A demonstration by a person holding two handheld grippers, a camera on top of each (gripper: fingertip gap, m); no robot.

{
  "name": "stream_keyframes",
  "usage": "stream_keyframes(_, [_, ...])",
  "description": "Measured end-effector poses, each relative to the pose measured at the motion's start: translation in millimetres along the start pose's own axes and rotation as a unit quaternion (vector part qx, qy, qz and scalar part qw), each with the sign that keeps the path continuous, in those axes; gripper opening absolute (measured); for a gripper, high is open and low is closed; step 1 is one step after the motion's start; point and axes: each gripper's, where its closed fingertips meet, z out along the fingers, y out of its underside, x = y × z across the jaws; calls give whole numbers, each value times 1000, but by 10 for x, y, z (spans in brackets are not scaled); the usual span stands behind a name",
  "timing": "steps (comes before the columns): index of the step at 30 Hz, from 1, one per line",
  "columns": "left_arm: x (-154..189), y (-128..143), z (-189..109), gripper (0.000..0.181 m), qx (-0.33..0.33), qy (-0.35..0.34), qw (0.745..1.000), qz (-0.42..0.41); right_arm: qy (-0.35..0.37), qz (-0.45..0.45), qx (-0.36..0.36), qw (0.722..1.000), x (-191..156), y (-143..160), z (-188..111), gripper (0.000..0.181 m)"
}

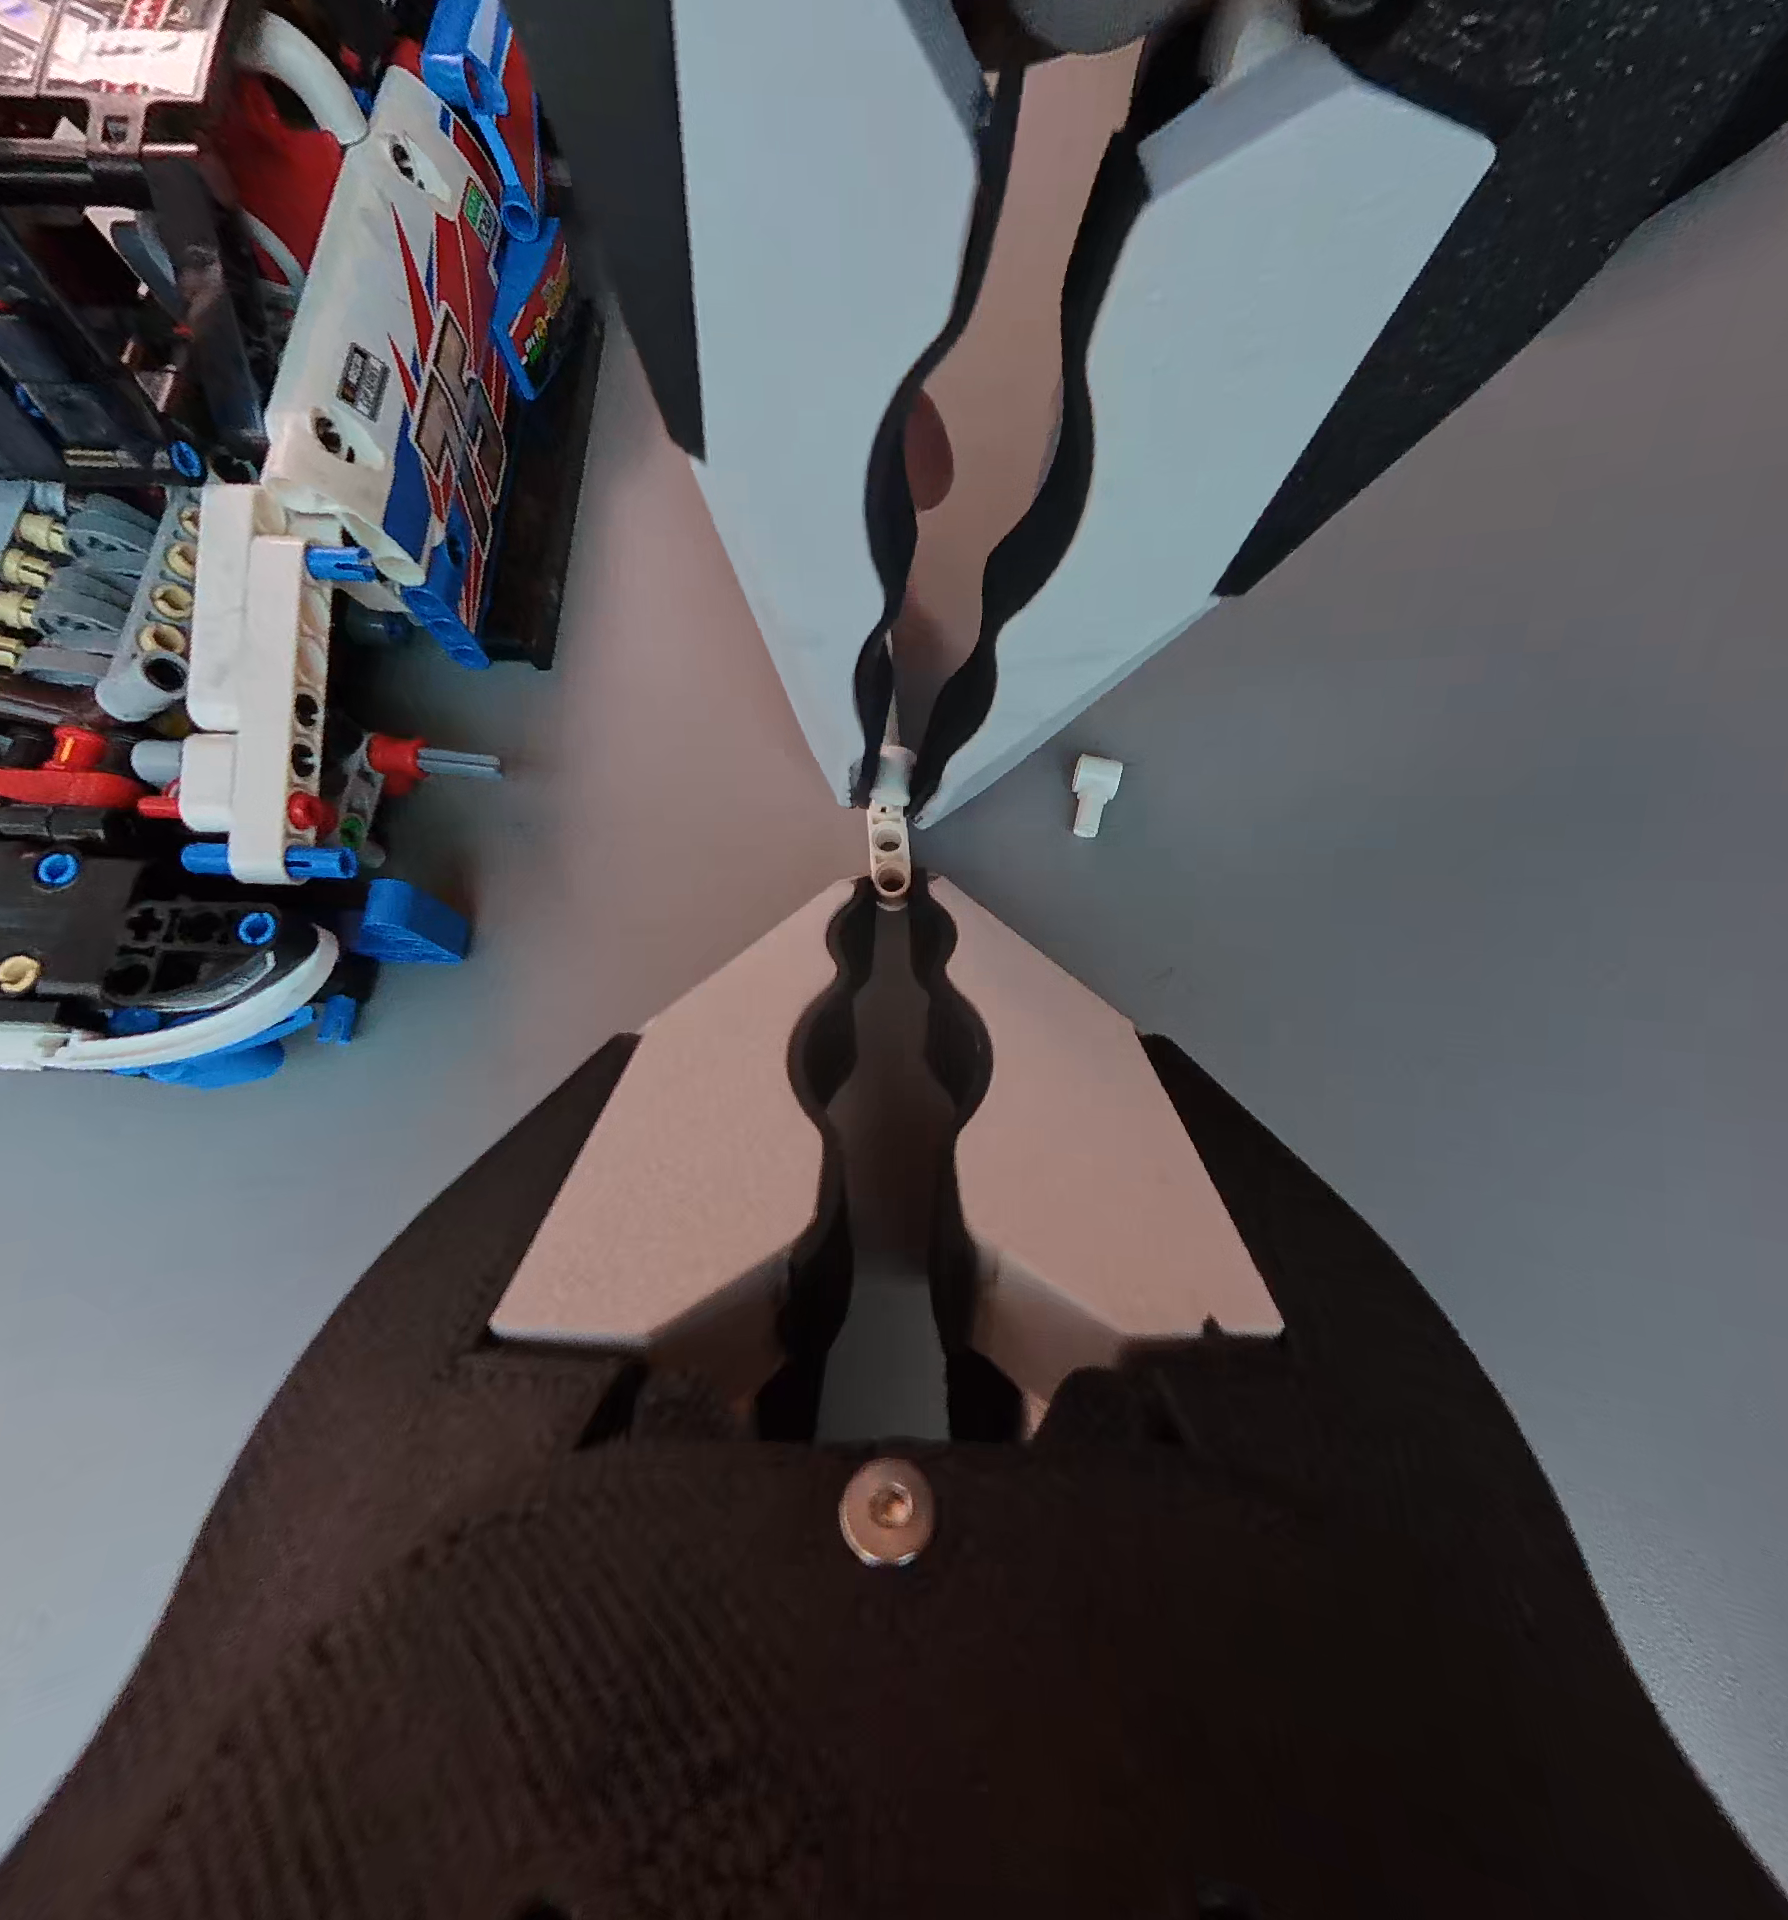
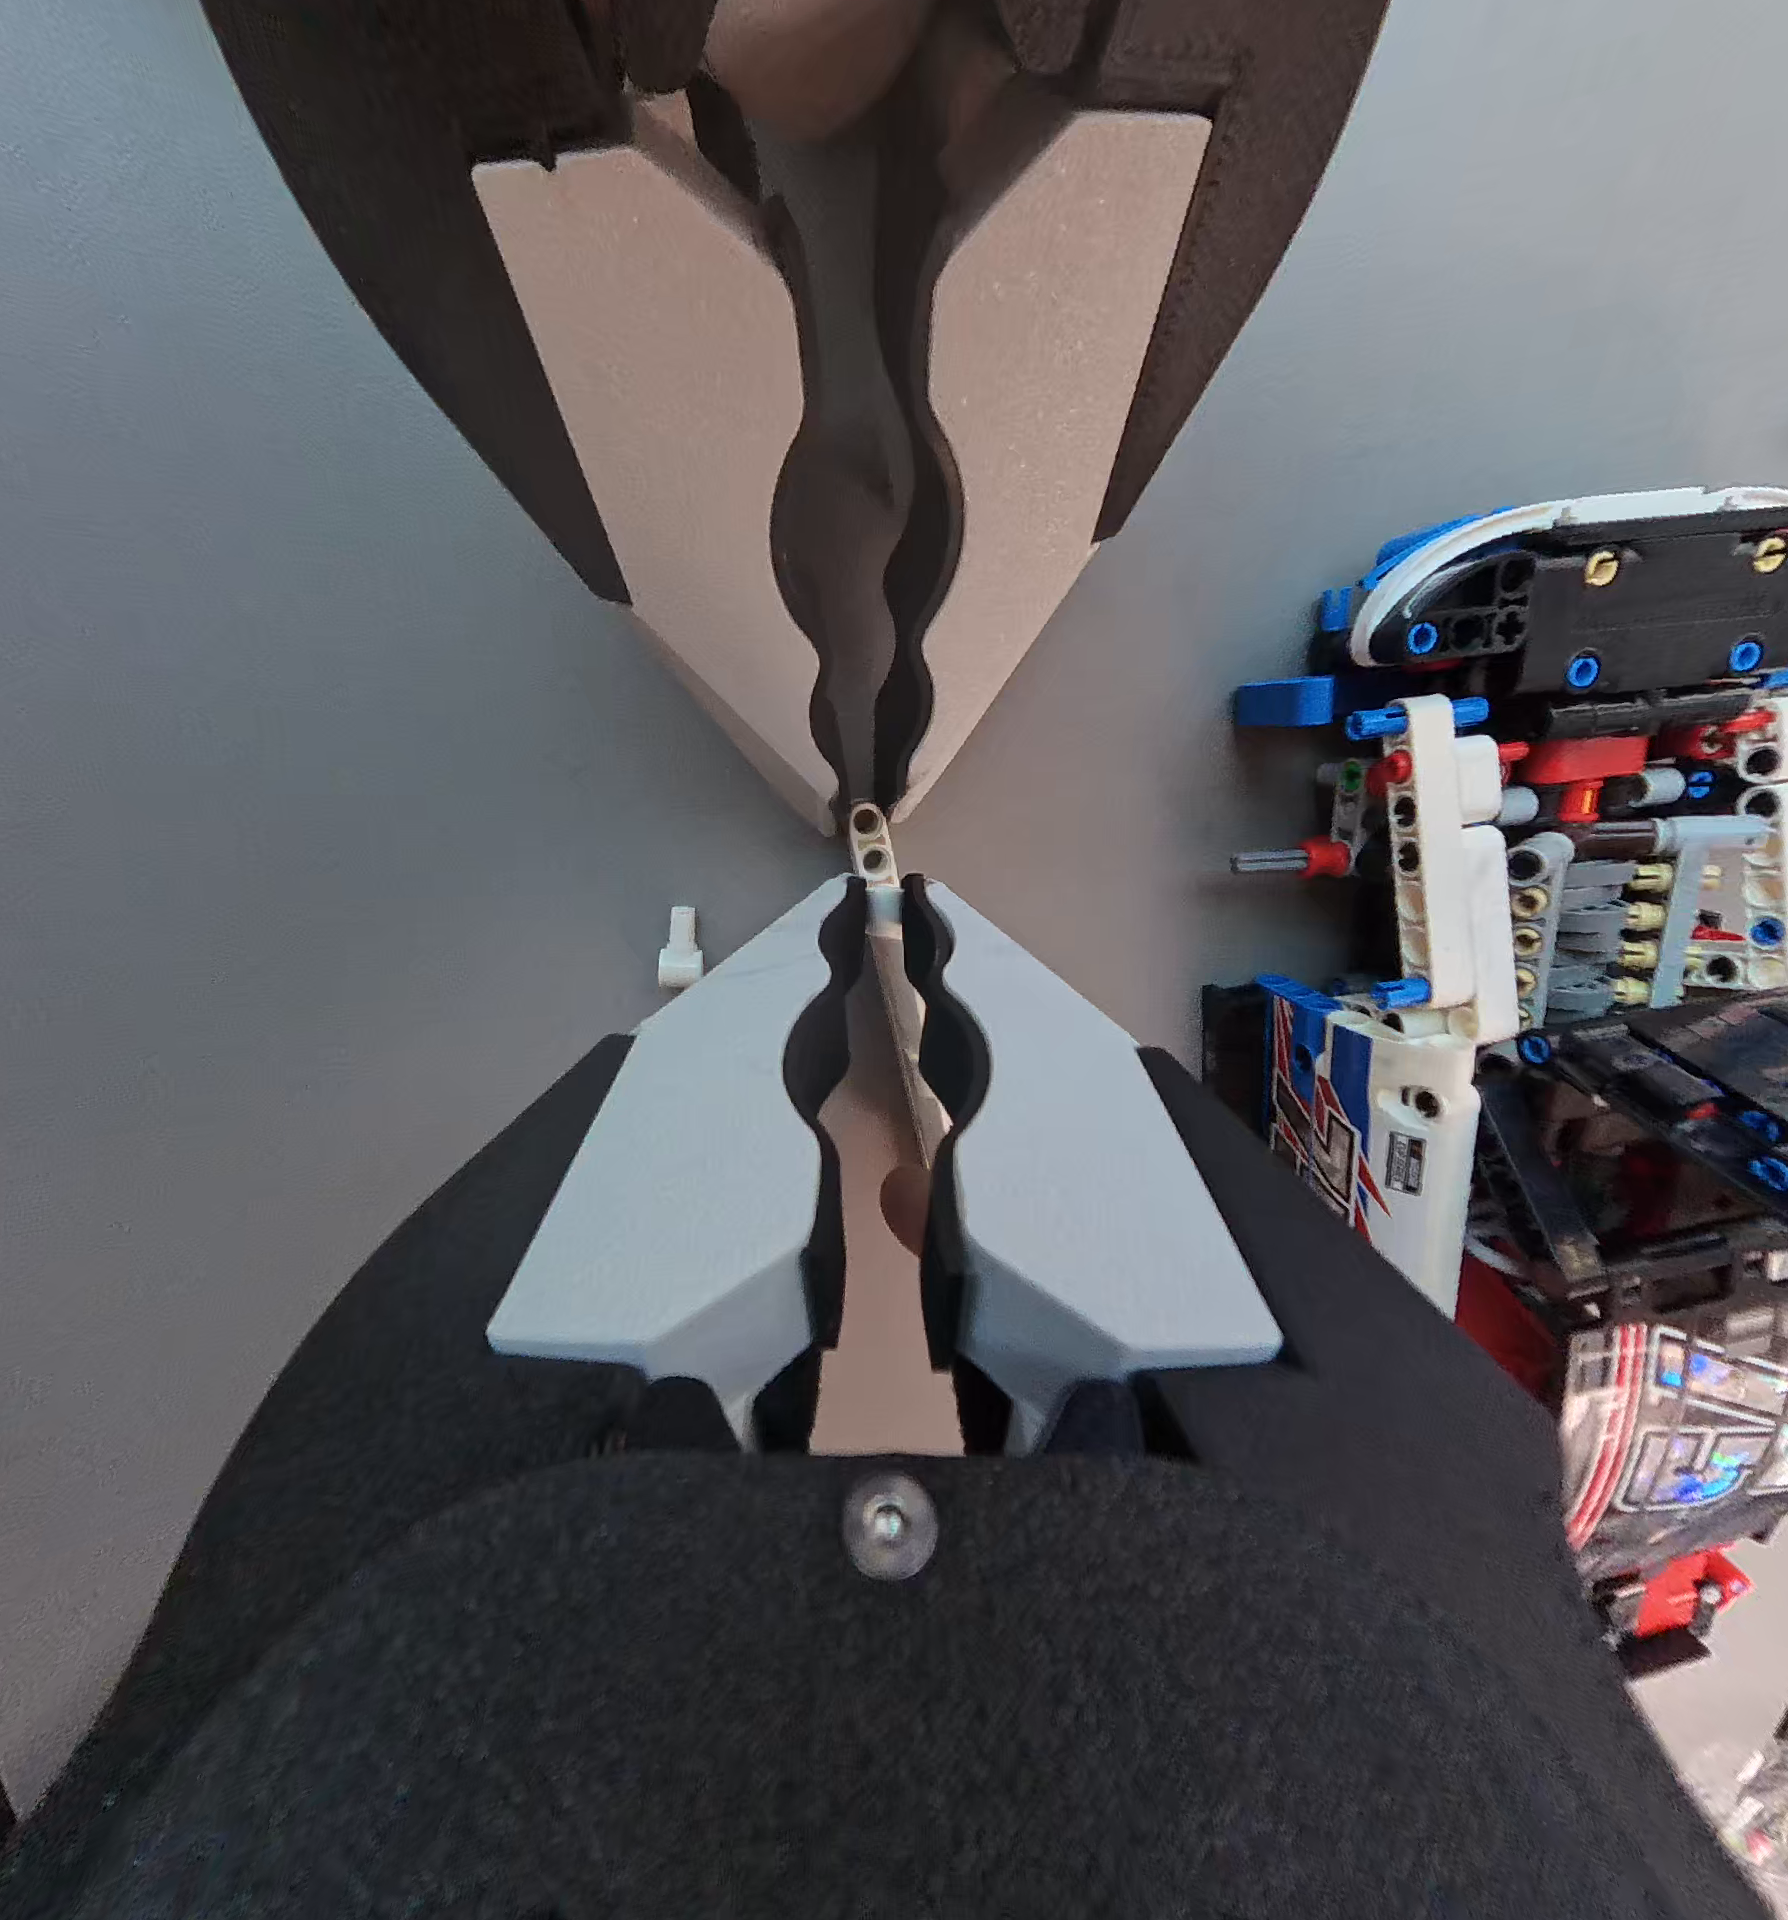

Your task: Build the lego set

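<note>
My left gripper (image 1: 890,891) is shut on the end of a small white holed beam (image 1: 888,847). My right gripper (image 1: 890,800), with grey fingers, comes in from above, tip to tip, shut on a small white pin piece (image 1: 896,767) that touches the beam's other end. In the right wrist view my right gripper (image 2: 882,888) holds the pin piece (image 2: 885,902) against the beam (image 2: 872,840), which the left gripper (image 2: 866,816) pinches. A second loose white pin piece (image 1: 1090,795) lies on the grey table (image 1: 1492,1039) beside the tips, and also shows in the right wrist view (image 2: 677,945).
A part-built white, blue, red and black Lego car (image 1: 246,623) stands to the left in the left wrist view and to the right in the right wrist view (image 2: 1555,831). Clear plastic bags (image 2: 1783,1808) lie at the lower right. My left and right fingertips are right by each other.
</note>
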Motion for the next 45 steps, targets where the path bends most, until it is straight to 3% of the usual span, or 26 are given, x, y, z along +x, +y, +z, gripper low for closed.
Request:
stream_keyframes(11, [-2,2,-3,5,-1,3,1000,-9,-16,17,13,1000,3,-5,16,6])
stream_keyframes(17, [-1,8,-30,5,3,10,1000,-23,-8,16,57,998,9,-39,-17,6])
stream_keyframes(20, [6,-35,-74,14,22,13,999,-19,-17,65,107,992,31,-121,-125,6])
stream_keyframes(26, [-28,-349,-252,17,111,-20,993,19,-91,305,250,914,70,-369,-416,6])
stream_keyframes(32, [-56,-443,-338,10,136,-46,989,42,-131,410,295,853,98,-408,-527,5])
stream_keyframes(35, [-20,-469,-365,10,146,-27,988,31,-135,392,309,856,81,-419,-573,5])
stream_keyframes(39, [35,-453,-362,9,143,1,990,17,-114,335,301,886,37,-417,-578,5])
stream_keyframes(45, [8,-428,-363,1,141,7,990,-3,-70,331,287,896,92,-374,-580,6])
